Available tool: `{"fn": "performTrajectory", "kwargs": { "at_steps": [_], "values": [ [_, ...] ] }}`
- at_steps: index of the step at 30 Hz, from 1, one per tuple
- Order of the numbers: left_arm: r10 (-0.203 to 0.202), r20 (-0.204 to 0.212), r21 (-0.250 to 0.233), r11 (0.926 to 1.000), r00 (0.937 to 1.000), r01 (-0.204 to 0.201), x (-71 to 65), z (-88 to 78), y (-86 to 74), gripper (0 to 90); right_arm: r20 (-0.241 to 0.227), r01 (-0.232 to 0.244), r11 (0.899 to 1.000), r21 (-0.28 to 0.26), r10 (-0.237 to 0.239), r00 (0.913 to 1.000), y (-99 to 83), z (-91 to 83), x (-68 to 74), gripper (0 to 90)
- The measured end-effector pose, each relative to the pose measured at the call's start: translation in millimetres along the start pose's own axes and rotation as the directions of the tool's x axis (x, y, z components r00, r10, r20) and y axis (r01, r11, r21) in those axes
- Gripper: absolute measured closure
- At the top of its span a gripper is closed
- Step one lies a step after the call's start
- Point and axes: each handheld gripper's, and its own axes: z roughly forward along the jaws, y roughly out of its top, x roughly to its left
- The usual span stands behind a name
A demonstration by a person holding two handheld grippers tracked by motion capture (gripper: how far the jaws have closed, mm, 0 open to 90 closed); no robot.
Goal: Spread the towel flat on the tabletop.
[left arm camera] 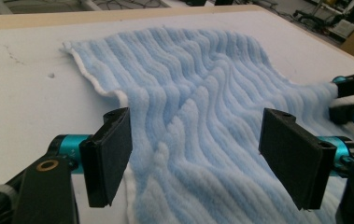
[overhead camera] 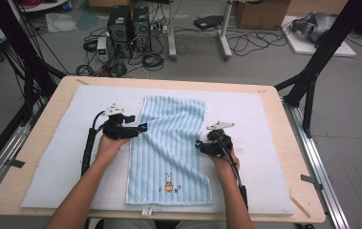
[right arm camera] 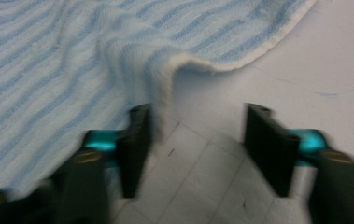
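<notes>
A light blue ribbed towel (overhead camera: 169,143) lies lengthwise on the white mat (overhead camera: 264,124), rumpled across its middle, with a small rabbit emblem (overhead camera: 168,182) near its front end. My left gripper (overhead camera: 143,128) is at the towel's left edge. In the left gripper view it (left arm camera: 195,140) stands open, its jaws wide apart just above the wavy cloth (left arm camera: 202,93). My right gripper (overhead camera: 198,144) is at the towel's right edge. In the blurred right gripper view it (right arm camera: 198,126) is open, and a raised fold of the towel's white-bordered edge (right arm camera: 165,74) stands just ahead of one jaw, unpressed.
The mat covers most of a wooden table (overhead camera: 40,143). Black frame posts (overhead camera: 312,71) stand at the table's sides. Computers (overhead camera: 128,28), cables and boxes sit on the floor beyond the far edge. Bare mat lies to both sides of the towel.
</notes>
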Motion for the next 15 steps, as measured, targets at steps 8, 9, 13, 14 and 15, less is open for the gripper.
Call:
{"fn": "performTrajectory", "kwargs": {
  "at_steps": [8, 9, 13, 14, 15],
  "values": [
    [-0.004, -0.014, 0.001, 1.0, 0.9999, 0.004, 6.7, -17.0, -4.8, 29.3, 0.033, -0.005, 1.0, -0.019, 0.006, 0.9994, 7.9, 8.5, 1.7, 87.6],
    [-0.002, -0.012, -0.001, 1.0, 0.9999, 0.002, 6.2, -18.0, -4.7, 29.8, 0.053, -0.01, 1.0, -0.021, 0.011, 0.9986, 8.6, 9.6, 1.1, 87.6],
    [0.009, -0.01, 0.002, 1.0, 0.9999, -0.009, 3.5, -18.7, -3.9, 30.6, 0.139, -0.038, 0.998, -0.05, 0.044, 0.9893, 11.1, 11.2, -4.9, 87.4],
    [0.01, -0.007, 0.003, 0.9999, 0.9999, -0.01, 2.8, -18.3, -4.0, 30.7, 0.121, -0.064, 0.996, -0.059, 0.071, 0.9901, 10.1, 10.3, -7.5, 86.6],
    [0.012, -0.004, 0.006, 0.9999, 0.9999, -0.012, 2.0, -17.8, -4.1, 30.8, 0.117, -0.072, 0.996, -0.06, 0.079, 0.9901, 9.2, 8.8, -9.2, 83.1]
  ]
}}
